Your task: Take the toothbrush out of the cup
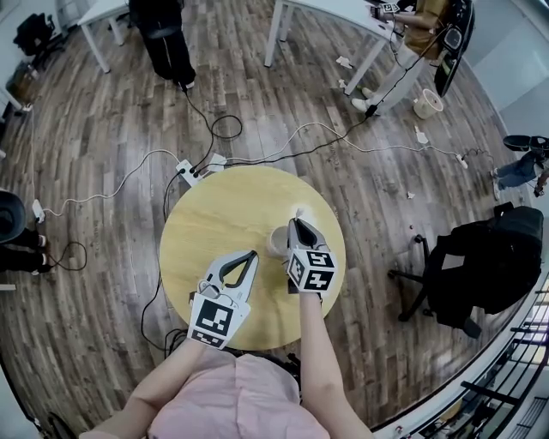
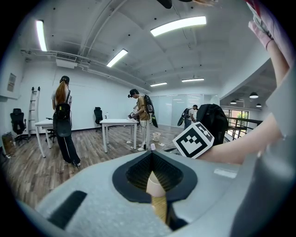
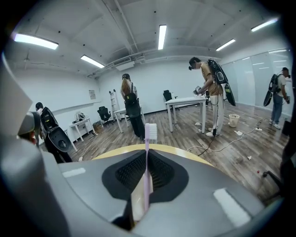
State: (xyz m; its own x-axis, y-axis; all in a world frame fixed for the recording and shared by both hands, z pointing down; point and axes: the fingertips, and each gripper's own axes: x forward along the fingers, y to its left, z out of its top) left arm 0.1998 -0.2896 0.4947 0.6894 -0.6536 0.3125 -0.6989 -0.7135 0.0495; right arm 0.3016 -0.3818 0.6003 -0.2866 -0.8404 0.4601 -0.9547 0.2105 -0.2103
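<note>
A pale paper cup [image 1: 276, 241] stands near the middle of the round yellow table [image 1: 214, 214]. A toothbrush [image 3: 147, 152] with a lilac handle and white bristles stands upright in it. My right gripper [image 1: 296, 225] is over the cup's right side, shut on the handle; the bristle head [image 1: 299, 213] pokes out past its tips. In the right gripper view the handle runs straight between the closed jaws [image 3: 146, 157], with the cup [image 3: 138, 199] beneath. My left gripper [image 1: 251, 256] sits just left of the cup, its tips together and holding nothing; the cup [image 2: 155, 183] shows through its jaw opening.
A power strip [image 1: 190, 171] and cables lie on the wood floor behind the table. A black office chair with a backpack [image 1: 489, 266] stands to the right. White tables [image 1: 343, 17] and several people are farther back.
</note>
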